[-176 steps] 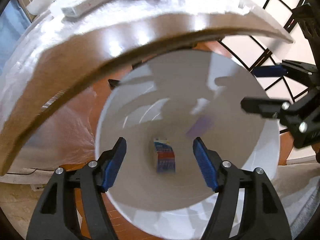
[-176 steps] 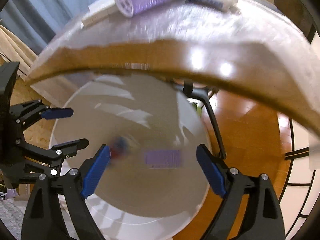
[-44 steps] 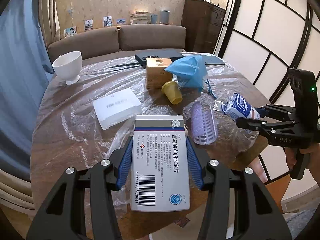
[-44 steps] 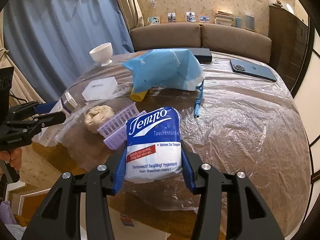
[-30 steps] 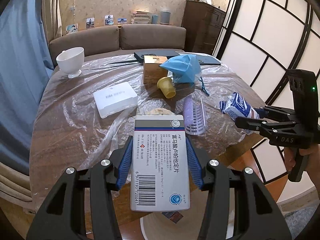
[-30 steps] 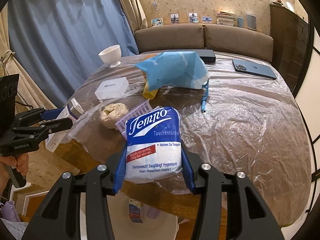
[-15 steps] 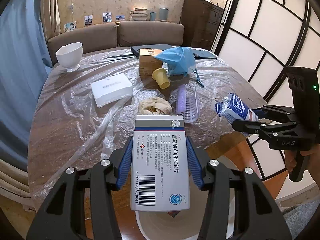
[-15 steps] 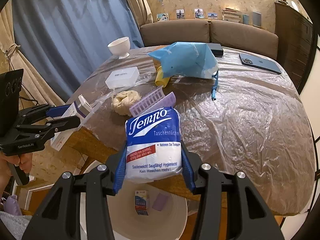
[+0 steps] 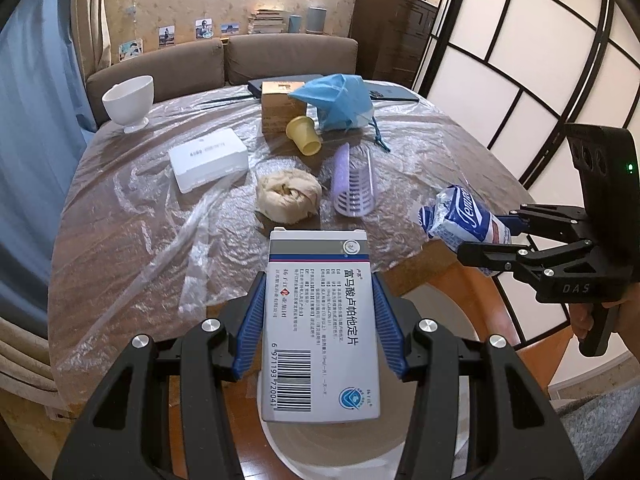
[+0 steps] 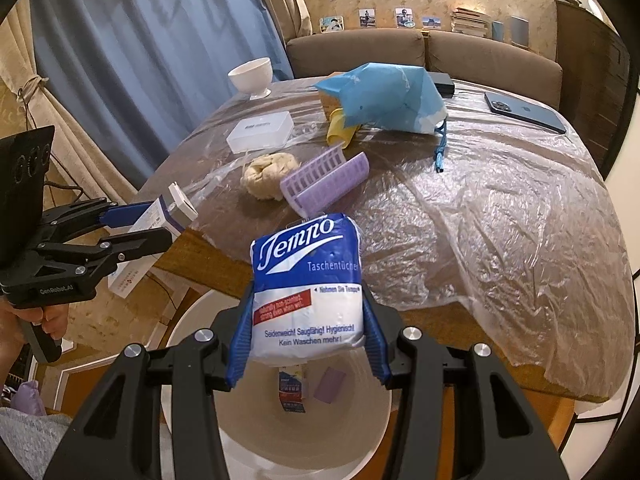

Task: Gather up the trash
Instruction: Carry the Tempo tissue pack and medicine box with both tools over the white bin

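Observation:
My left gripper (image 9: 320, 332) is shut on a white medicine box (image 9: 320, 320) with a barcode, held past the table's front edge above the white bin (image 9: 340, 448). My right gripper (image 10: 306, 328) is shut on a blue and white Tempo tissue pack (image 10: 306, 280), also over the white bin (image 10: 304, 432), where a small carton (image 10: 291, 392) and a purple piece (image 10: 330, 384) lie. On the table stay a crumpled beige wad (image 9: 288, 196), a purple hair roller (image 9: 354, 182), a yellow cup (image 9: 304, 140) and a blue mask (image 9: 336, 102).
The round table (image 10: 500, 220) is wrapped in clear plastic film. A white bowl (image 9: 128, 98), a white flat box (image 9: 208, 158), a brown carton (image 9: 280, 106) and a phone (image 10: 524, 116) lie on it. A sofa stands behind, a curtain on the left, a paper screen on the right.
Both grippers drew back from the table toward its front edge with their loads. More of the bin's mouth now shows under each of them.

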